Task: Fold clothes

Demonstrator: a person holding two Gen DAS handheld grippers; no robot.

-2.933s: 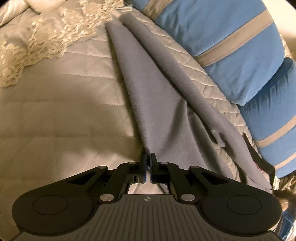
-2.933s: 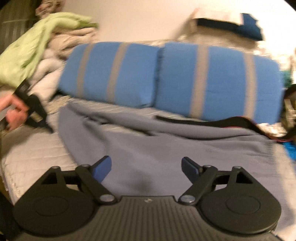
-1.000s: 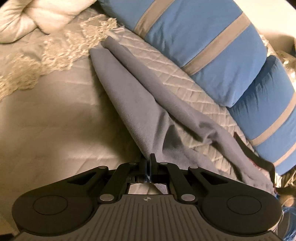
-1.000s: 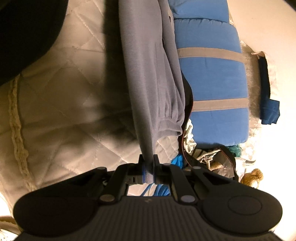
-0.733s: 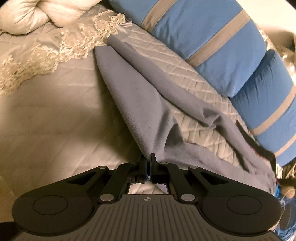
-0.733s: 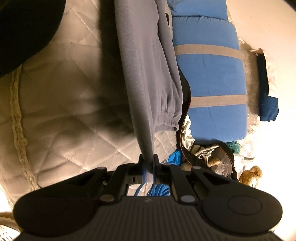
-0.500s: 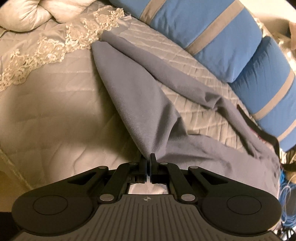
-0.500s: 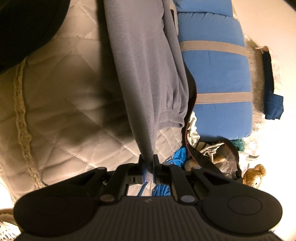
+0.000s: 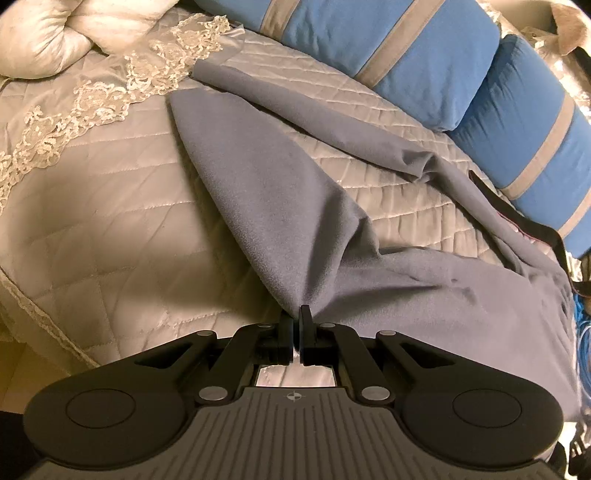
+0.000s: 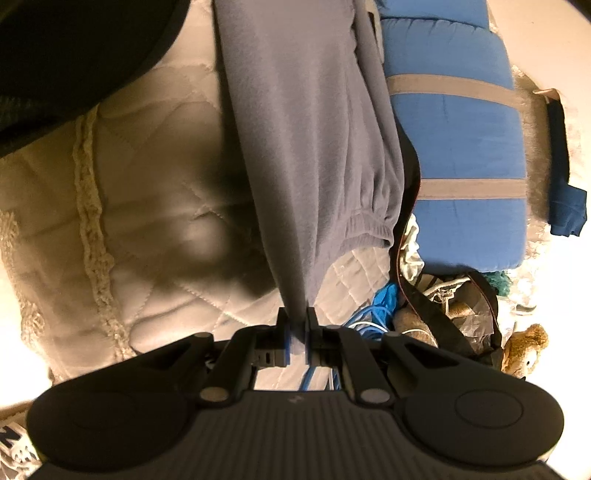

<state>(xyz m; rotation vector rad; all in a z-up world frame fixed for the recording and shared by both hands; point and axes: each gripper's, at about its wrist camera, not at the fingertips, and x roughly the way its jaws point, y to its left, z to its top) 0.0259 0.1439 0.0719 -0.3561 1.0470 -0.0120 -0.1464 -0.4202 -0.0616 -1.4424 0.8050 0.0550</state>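
Both claws stay clamped on the grey sweatpants (image 9: 280,206): left claw (image 9: 295,314) has dragged its corner outward, spreading cloth across the bed (image 9: 110,229); right claw (image 10: 296,317) has just been easing open.

Wrist views, close, angled down, sharing garment (image 9: 280,206)

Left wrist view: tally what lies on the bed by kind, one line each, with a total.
Grey garment: 1
Blue cushions with grey stripes: 2
White pillow: 1
Black strap: 1
Total: 5
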